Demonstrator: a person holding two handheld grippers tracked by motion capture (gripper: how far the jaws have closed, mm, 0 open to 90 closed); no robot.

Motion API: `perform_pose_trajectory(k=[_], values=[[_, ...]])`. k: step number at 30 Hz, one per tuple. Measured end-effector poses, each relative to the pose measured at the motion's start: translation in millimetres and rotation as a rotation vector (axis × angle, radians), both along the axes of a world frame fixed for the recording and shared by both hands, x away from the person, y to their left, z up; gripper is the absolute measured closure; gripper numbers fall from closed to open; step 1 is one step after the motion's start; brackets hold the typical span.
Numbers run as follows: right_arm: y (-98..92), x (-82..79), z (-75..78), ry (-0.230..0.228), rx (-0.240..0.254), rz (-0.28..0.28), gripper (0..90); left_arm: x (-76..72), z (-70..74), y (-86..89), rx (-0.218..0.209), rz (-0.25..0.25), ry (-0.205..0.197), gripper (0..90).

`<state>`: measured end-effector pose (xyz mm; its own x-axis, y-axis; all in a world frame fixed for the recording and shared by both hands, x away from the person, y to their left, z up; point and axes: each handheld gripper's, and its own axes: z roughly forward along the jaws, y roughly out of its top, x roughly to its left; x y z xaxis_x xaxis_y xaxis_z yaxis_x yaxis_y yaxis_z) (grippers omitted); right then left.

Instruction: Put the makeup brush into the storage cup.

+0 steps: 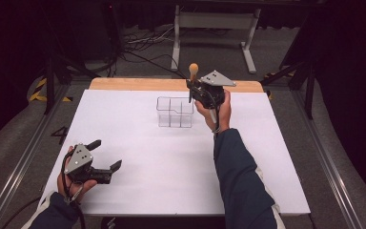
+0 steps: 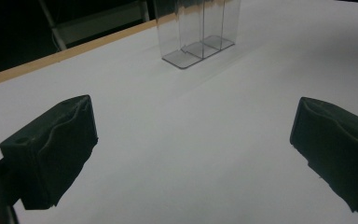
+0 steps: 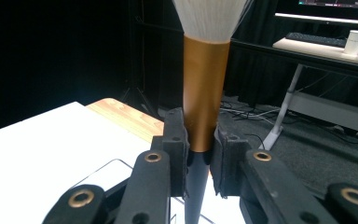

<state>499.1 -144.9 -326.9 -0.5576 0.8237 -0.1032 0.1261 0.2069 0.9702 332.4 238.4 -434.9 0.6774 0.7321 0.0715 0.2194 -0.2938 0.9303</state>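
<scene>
We look into a dark lab: black curtains (image 1: 24, 47), floor cables (image 1: 145, 40) (tangled), a monitor desk (image 3: 326, 49).

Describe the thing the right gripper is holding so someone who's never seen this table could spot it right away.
Start at the white table and find the clear divided organizer near its far edge. Just right of it, the right gripper is shut on a makeup brush, held upright. It has a copper-coloured ferrule, a dark tapering handle pointing down and pale bristles on top.

Dark navy sleeves (image 1: 240, 176), black fingers (image 2: 51, 149)
</scene>
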Motion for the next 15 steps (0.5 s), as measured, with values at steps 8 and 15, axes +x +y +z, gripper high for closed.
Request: perform_pose_trajectory(k=[8, 15], values=[[3.6, 4.6, -8.2, 0.02, -0.001, -0.006, 78.1, -0.3, 0.2, 0.0, 0.008, 0.002, -0.001, 1.5], [4.8, 7.6, -15.1, 0.036, -0.002, -0.012, 78.1, 0.1, -0.3, 0.2, 0.007, -0.001, 0.0, 1.4]])
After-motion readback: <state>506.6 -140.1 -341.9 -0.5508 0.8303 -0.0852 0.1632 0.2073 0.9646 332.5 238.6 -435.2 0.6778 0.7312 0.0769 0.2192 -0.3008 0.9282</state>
